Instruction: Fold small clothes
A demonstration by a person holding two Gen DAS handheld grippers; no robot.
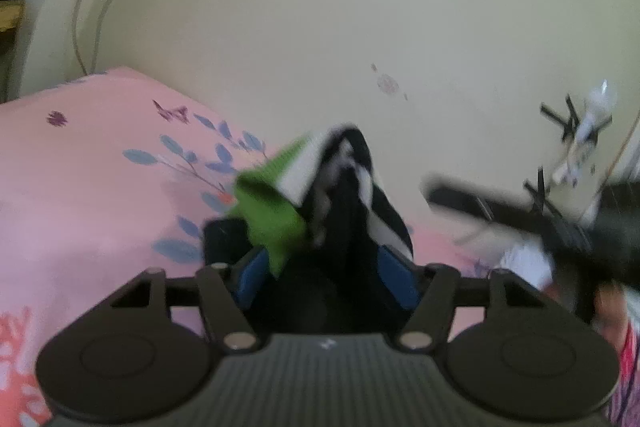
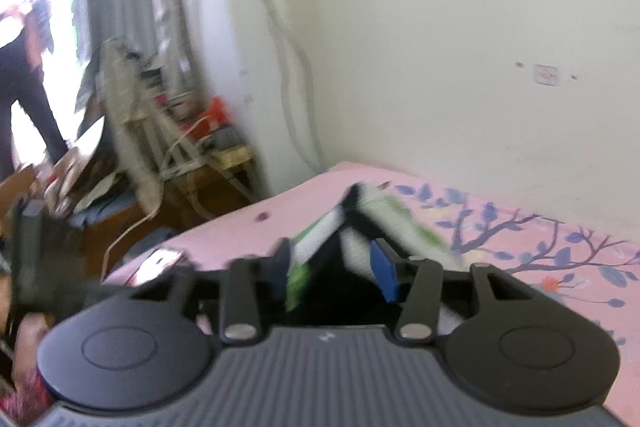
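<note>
A small garment with green, white and black stripes [image 1: 340,187] is bunched up between the blue pads [image 1: 396,279] of my left gripper [image 1: 324,279]. The jaws stand wide apart, and a green fold hangs loosely over the left pad. My right gripper [image 1: 500,211] shows as a dark blur to the right, clear of that bunch. In the right wrist view, striped green and white cloth [image 2: 320,247] fills the gap of my right gripper [image 2: 332,267], and both pads [image 2: 384,275] lie against it. Both views are motion-blurred.
A pink bedsheet [image 1: 80,187] with blue leaf prints covers the bed, which meets a pale wall [image 1: 360,7]. Beyond the bed's left edge are a cluttered wooden shelf [image 2: 192,139], cables and a person's dark-trousered legs [image 2: 28,87]. A phone-like object [image 2: 160,263] lies near the bed's corner.
</note>
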